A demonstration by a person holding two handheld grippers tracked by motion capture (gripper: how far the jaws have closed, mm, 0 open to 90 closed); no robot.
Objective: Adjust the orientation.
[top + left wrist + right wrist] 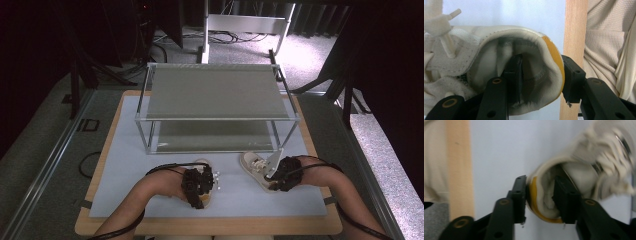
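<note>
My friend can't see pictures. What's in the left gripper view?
A cream sneaker with a yellow heel tab lies on a pale mat, and the left claw pinches its heel collar, one black jaw inside the shoe and one outside. Beside it run the table's wooden edge and a person's cream knit sleeve.

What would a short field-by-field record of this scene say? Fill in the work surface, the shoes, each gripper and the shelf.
surface: pale mat on a wooden board
left shoe: cream, heel clamped by left gripper, one jaw inside
right shoe: cream, heel between the jaws of right gripper, pads pressing
shelf: two-tier metal rack behind the shoes, both tiers bare
</note>
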